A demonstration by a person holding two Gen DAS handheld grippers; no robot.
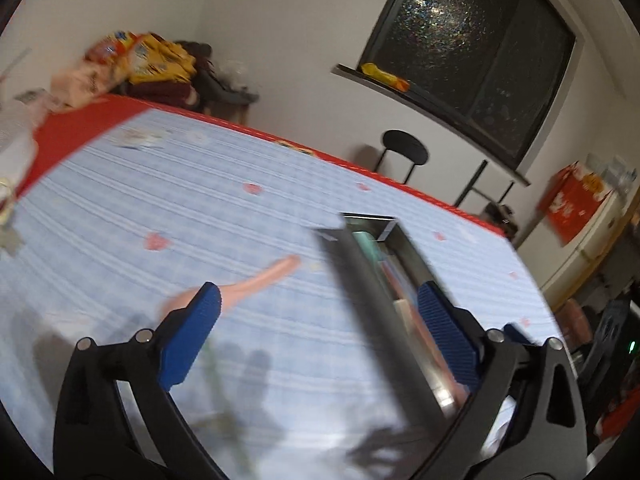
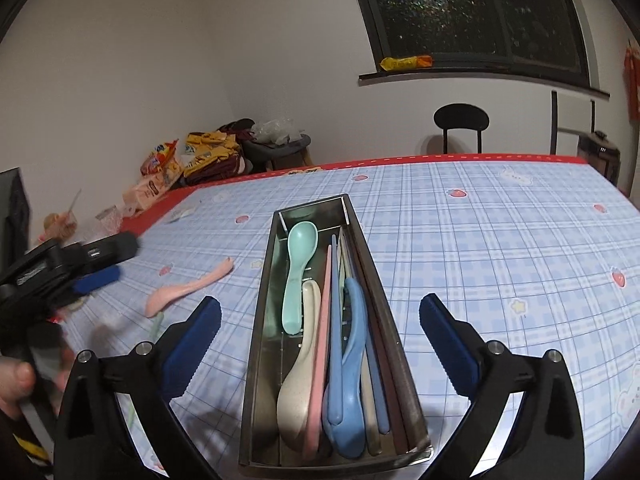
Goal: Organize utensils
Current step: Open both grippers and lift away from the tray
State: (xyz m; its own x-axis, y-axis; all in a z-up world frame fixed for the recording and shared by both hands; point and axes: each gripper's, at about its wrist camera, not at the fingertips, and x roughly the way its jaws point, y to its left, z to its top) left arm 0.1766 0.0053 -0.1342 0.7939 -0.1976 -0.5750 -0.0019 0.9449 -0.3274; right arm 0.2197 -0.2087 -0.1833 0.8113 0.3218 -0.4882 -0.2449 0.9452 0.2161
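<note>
A steel utensil tray (image 2: 265, 320) lies on the checked tablecloth between my right gripper's open fingers (image 2: 320, 328). It holds a teal spoon (image 2: 298, 268), a cream spoon (image 2: 298, 380), a blue spoon (image 2: 350, 368) and several chopsticks (image 2: 376, 320). A pink spoon (image 2: 188, 288) lies on the cloth left of the tray. My left gripper (image 2: 98, 272) hovers left of it, open and empty. In the blurred left wrist view the pink spoon (image 1: 256, 280) lies just past the left fingertip (image 1: 208, 300), and the tray (image 1: 360, 276) runs by the right finger.
Snack bags (image 2: 180, 164) and clutter sit at the table's far left corner. A green chopstick (image 2: 157, 322) lies near the pink spoon. A black chair (image 2: 461, 120) stands behind the far edge. The cloth right of the tray (image 2: 500, 240) is bare.
</note>
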